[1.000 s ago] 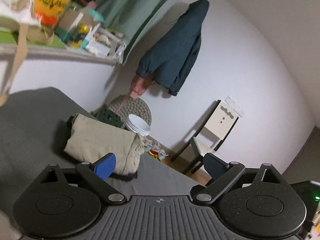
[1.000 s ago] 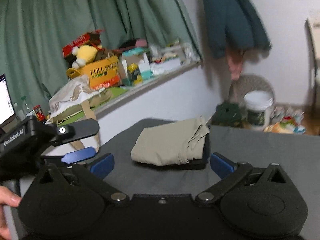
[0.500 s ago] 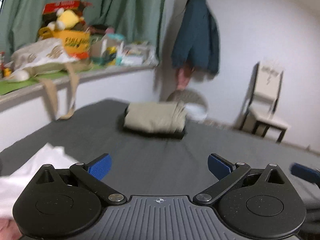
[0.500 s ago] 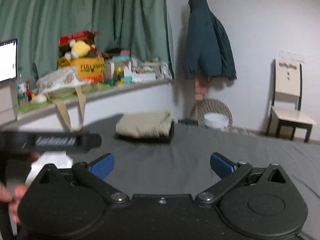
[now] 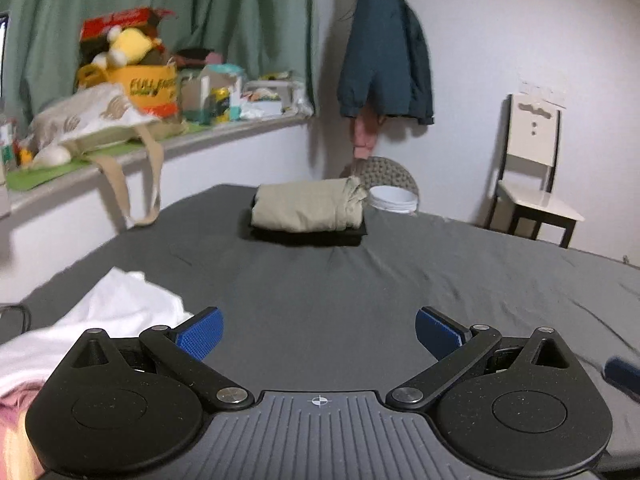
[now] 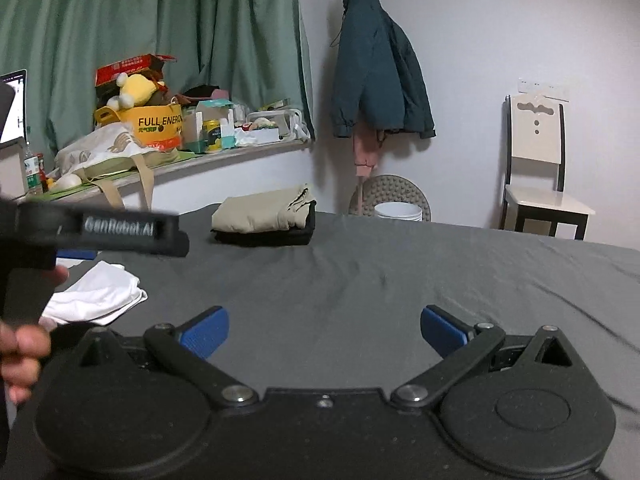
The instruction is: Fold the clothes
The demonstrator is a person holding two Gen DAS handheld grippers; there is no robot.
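Clothes sit in two spots on a dark grey bed sheet [image 5: 320, 280] that fills the middle of both views. A folded beige garment [image 5: 308, 208] rests on top of a folded black garment [image 5: 304, 236], forming a small stack at the centre of the left wrist view, just above the middle; in the right wrist view the same stack appears left of centre [image 6: 264, 216]. A loose white garment [image 5: 120, 312] lies crumpled at the lower left of the left wrist view, touching the sheet, and shows again at the left edge of the right wrist view [image 6: 96, 296]. It is well apart from the stack.

At the bottom of the left wrist view, the left gripper [image 5: 320, 332] has its blue-padded fingers spread wide with nothing between them, only bare sheet. The right gripper [image 6: 324, 330], at the bottom of its own view, is likewise spread wide and holds nothing. In the right wrist view, the left gripper's black body crosses the left edge, blurred, with a person's hand [image 6: 20, 356] wrapped around its handle below.

Behind the bed, a green curtain [image 6: 160, 32] hangs in the upper left. Below it a cluttered ledge [image 6: 224, 152] carries a yellow tub, boxes and a cloth bag. A dark teal jacket [image 6: 376, 76] hangs on the white wall at upper centre. A chair [image 6: 540, 160] with a pale seat stands at the right, and a white bucket [image 6: 398, 212] sits on the floor beyond the far edge of the bed.
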